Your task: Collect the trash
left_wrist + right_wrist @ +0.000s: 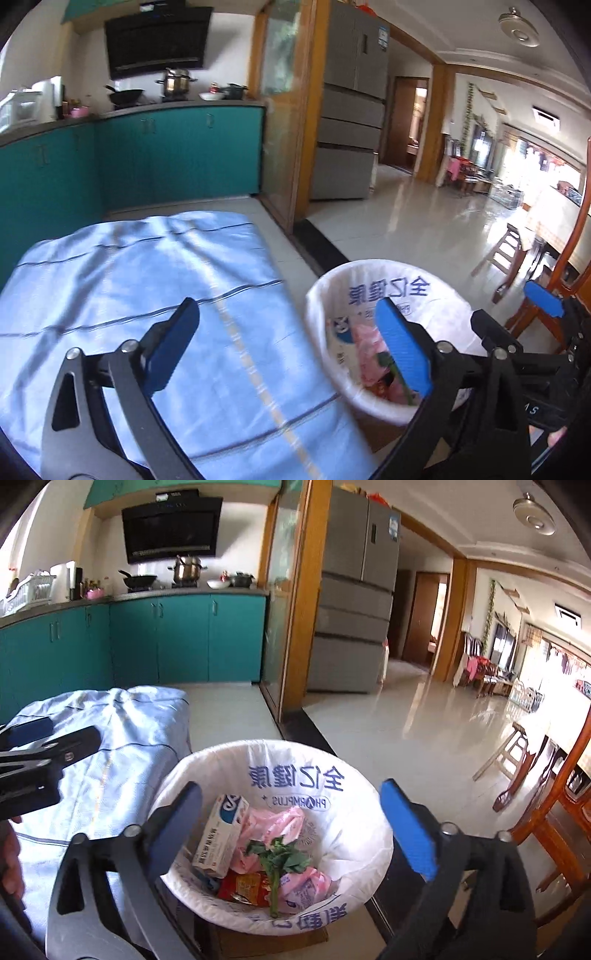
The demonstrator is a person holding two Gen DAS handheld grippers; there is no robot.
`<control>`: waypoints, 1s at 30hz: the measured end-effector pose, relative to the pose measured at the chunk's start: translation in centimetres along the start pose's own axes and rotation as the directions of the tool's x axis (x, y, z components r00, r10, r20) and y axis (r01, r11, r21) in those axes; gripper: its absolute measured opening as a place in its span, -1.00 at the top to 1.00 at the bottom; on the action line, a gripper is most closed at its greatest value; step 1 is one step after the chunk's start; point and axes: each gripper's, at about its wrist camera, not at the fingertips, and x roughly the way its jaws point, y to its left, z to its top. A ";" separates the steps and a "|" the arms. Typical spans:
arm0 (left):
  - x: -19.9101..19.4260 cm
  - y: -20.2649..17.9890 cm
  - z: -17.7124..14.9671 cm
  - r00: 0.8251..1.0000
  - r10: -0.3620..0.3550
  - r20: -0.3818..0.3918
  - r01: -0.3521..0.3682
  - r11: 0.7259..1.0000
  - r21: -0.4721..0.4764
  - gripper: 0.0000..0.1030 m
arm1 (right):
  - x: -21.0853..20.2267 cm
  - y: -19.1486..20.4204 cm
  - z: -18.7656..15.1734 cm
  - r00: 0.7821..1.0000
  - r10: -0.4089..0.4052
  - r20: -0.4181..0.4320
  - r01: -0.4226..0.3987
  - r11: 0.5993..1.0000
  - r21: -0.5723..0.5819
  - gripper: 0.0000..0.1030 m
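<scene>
thin white plastic bin liner below right tongs, soft, slippery; pinch rim fold, light load; left tongs and right both spread, empty

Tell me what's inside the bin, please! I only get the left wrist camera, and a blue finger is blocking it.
Observer: A leafy green stalk lies on top of the rubbish in the bin.
Operator: What's the red bit underneath?
Observer: A crumpled red wrapper, near the front of the bin, partly under the stalk.
Operator: Is the other gripper holding more trash?
Observer: No. The right gripper is over the bin with its jaws wide open and nothing between them.
</scene>
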 end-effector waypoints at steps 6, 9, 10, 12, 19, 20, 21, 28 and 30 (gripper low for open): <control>-6.4 2.6 -1.5 0.994 0.105 -0.036 -0.106 0.994 -0.019 -0.94 | -5.9 1.8 -2.3 0.999 0.012 0.030 -0.012 1.000 0.019 -0.94; -10.0 3.5 -2.0 0.991 0.132 -0.009 -0.132 0.991 -0.031 -0.94 | -8.4 2.1 -2.4 0.998 0.054 0.040 -0.055 0.998 0.040 -0.94; -10.9 3.7 -2.1 0.990 0.142 0.002 -0.142 0.989 -0.034 -0.94 | -9.3 2.2 -2.3 0.997 0.064 0.047 -0.066 0.997 0.043 -0.94; -13.5 4.0 -2.5 0.983 0.178 0.040 -0.176 0.983 -0.047 -0.94 | -11.3 2.3 -1.7 0.995 0.068 0.073 -0.071 0.997 0.036 -0.94; -18.7 4.1 -2.7 0.969 0.229 0.097 -0.227 0.973 -0.034 -0.94 | -16.7 2.8 -0.8 0.988 0.038 0.148 -0.042 0.999 0.027 -0.94; -19.3 4.1 -2.7 0.968 0.228 0.103 -0.227 0.974 -0.028 -0.94 | -16.9 2.9 -0.7 0.988 0.038 0.148 -0.042 0.999 0.028 -0.94; -19.8 4.2 -2.8 0.967 0.229 0.110 -0.227 0.973 -0.026 -0.94 | -17.2 2.9 -0.7 0.988 0.040 0.149 -0.044 0.999 0.025 -0.94; -21.9 4.4 -3.2 0.959 0.243 0.149 -0.244 0.970 -0.013 -0.94 | -18.6 4.3 -0.7 0.987 0.034 0.158 -0.033 0.999 -0.014 -0.94; -22.4 4.4 -3.3 0.956 0.249 0.156 -0.250 0.968 -0.015 -0.94 | -19.0 4.5 -0.8 0.987 0.035 0.160 -0.032 0.999 -0.022 -0.94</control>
